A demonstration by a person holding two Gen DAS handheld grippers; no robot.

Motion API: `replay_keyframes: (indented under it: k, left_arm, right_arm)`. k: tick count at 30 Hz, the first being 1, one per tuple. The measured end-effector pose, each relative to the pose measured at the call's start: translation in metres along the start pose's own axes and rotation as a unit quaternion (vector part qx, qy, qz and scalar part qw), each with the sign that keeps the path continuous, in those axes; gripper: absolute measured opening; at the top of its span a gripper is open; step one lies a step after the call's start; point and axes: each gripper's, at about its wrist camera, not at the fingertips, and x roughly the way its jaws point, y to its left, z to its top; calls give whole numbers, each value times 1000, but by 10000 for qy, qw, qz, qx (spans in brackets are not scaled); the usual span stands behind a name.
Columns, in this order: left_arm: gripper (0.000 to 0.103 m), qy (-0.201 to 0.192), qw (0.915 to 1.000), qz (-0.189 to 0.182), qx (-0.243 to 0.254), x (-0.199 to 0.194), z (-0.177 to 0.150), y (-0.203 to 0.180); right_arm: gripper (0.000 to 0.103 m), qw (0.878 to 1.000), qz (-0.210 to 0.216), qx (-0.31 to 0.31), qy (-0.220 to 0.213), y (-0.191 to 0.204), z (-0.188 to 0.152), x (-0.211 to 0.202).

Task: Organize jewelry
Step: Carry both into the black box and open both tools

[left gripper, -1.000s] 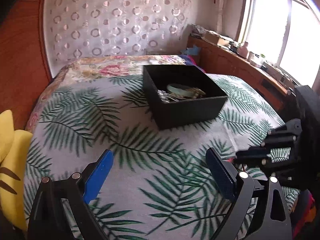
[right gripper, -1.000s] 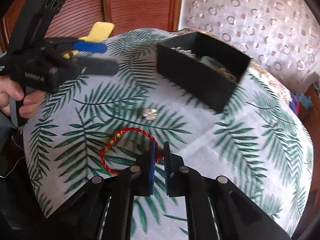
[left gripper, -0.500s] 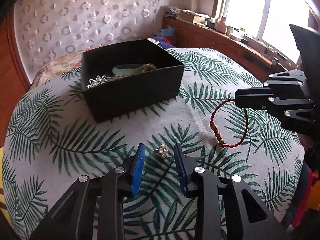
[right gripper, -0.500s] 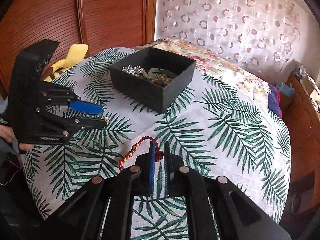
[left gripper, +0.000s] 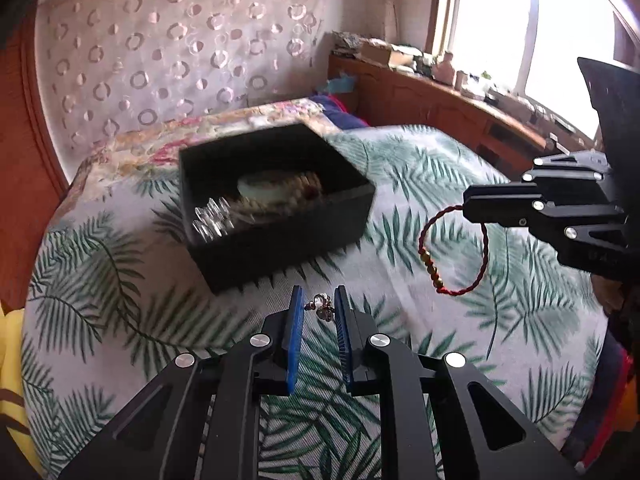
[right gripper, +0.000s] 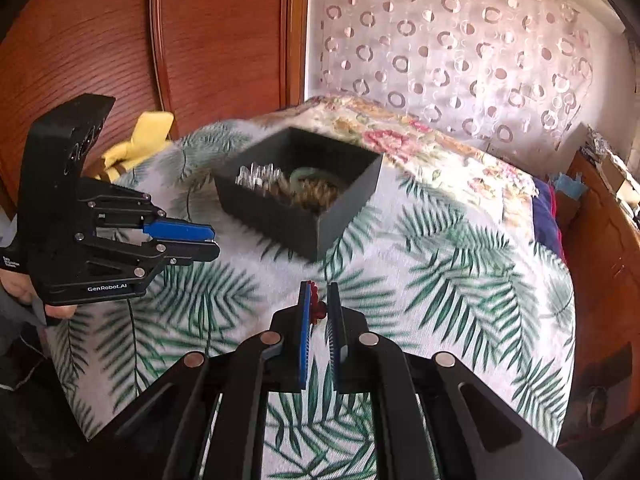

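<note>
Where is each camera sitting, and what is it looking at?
Left wrist: on the left gripper, facing the black box and window; its closing fingers flank a silver charm.
Right wrist: on the right gripper, facing the box and wardrobe, pinching the red bracelet.
Both share the box, and each shows the other gripper.

On the bed [left gripper: 420, 168] a box [left gripper: 280, 240] sits toward the far end, with a bangle [left gripper: 260, 186] and other jewelry lying inside it. Before the box, nearer the camera, the left claw [left gripper: 318, 308] has a small earring [left gripper: 322, 309] between its closing jaws. To its right the right claw [left gripper: 470, 208] holds a cord bracelet [left gripper: 452, 256], which hangs below it above the bed. A window [left gripper: 520, 28] lies beyond on the right.
</note>
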Motion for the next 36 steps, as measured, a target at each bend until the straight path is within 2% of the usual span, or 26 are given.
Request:
replay_keyframes:
  k: [6,12,17,18,20,24,26,28,34,36]
  left_arm:
    - [15,-350,9992,83,-158,-13,32,11]
    - [15,-429,9982,255,-322,-2,56,27]
    - [16,-418,9974,362,-471,10,63,43]
    - [19,-428,9971,383,-501,10,64,45]
    - [46,-476,9964,405,-577,8,61,48]
    - [61,-571,9948,499,-687,0,55,55]
    - [73,-630,9937,572,-727,-5,51,58]
    - [78,-689,9927,630,-768,-10,47,60]
    - [95,-839,9885,999,-763,-33,34,62]
    - [96,-907,9873,1061,-757,-43,30,60]
  right_arm:
    - [9,9994,-59,13,-353,-4,34,-8]
    - [9,9985,-116,126,-514,-8,65,5]
    - [9,9983,-178,178,-516,-10,84,23]
    - [9,9984,-182,196,-507,-11,87,27]
    - [10,9983,-194,153,-523,-10,91,33]
    - [13,9982,-219,169,-537,-8,99,44]
    - [24,9982,-213,209,-529,-8,101,47]
    - [41,9978,-198,305,-557,-10,102,49]
    - [41,9965,-107,486,-669,-10,92,38]
    - [43,9955,-80,561,-762,-8,86,29]
